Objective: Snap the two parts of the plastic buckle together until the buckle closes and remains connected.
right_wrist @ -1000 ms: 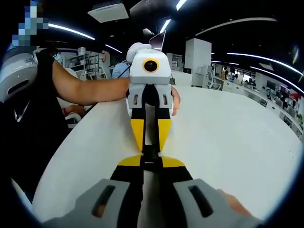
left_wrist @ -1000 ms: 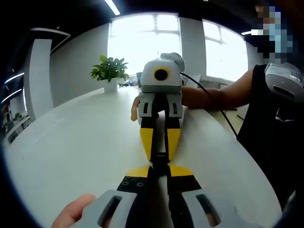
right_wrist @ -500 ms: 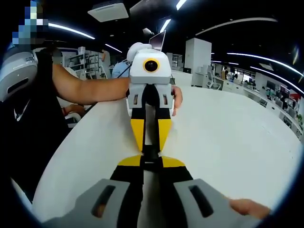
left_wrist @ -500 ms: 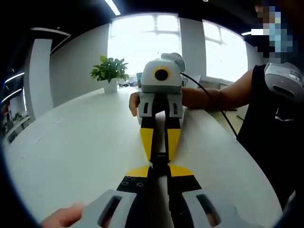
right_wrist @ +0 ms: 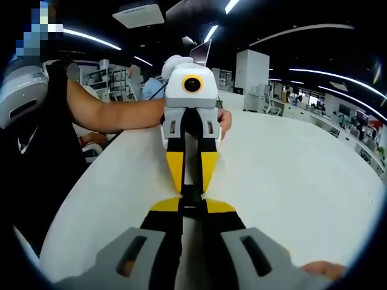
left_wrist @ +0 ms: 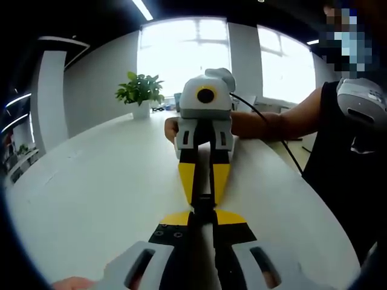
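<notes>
Left gripper view is showing the left gripper lying low over the broad white round-edged desk, its black and yellow fingers nearly closed on a dark narrow piece, apparently the black plastic buckle, pinched between the tips. Facing it nose to nose, the right gripper is meeting it with yellow fingers drawn close together on the same dark piece. A person's hand is wrapping around its grey body. A green potted plant is standing far back on the desk, before bright windows.

Right gripper view is showing the right gripper with fingers almost shut on the buckle, and the left gripper opposite, touching tip to tip. Whether the buckle's two parts are joined cannot be told
</notes>
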`<state>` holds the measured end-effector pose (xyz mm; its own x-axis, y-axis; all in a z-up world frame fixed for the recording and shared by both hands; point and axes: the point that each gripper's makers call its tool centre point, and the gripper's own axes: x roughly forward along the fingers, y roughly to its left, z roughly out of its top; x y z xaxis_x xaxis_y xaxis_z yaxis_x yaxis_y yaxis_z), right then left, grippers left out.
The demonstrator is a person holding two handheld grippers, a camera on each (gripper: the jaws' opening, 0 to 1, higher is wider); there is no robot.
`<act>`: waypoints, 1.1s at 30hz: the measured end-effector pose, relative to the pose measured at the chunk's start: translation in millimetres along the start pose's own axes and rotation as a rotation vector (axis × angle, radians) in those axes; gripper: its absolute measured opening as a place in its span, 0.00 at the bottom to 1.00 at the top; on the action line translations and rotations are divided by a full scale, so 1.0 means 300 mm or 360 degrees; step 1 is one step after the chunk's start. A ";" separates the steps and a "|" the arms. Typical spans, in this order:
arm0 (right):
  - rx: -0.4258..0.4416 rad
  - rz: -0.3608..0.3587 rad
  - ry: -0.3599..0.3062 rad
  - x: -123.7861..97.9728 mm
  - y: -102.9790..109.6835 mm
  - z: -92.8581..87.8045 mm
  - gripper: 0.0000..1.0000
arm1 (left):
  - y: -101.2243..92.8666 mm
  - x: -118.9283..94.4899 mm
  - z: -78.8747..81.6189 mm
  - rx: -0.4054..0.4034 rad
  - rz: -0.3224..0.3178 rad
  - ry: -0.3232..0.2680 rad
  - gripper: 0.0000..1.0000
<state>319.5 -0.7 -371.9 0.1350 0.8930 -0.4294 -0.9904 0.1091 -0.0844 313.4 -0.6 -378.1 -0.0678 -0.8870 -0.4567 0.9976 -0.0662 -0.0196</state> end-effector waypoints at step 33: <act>0.0014 -0.0005 0.0006 -0.014 0.001 -0.008 0.11 | -0.011 0.006 0.134 -0.0068 -0.0024 -0.0386 0.99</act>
<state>318.5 -5.6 -372.1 0.1381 0.8908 -0.4328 -0.9902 0.1156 -0.0781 309.5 -20.2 -343.1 -0.0784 -0.9702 -0.2293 0.9958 -0.0652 -0.0645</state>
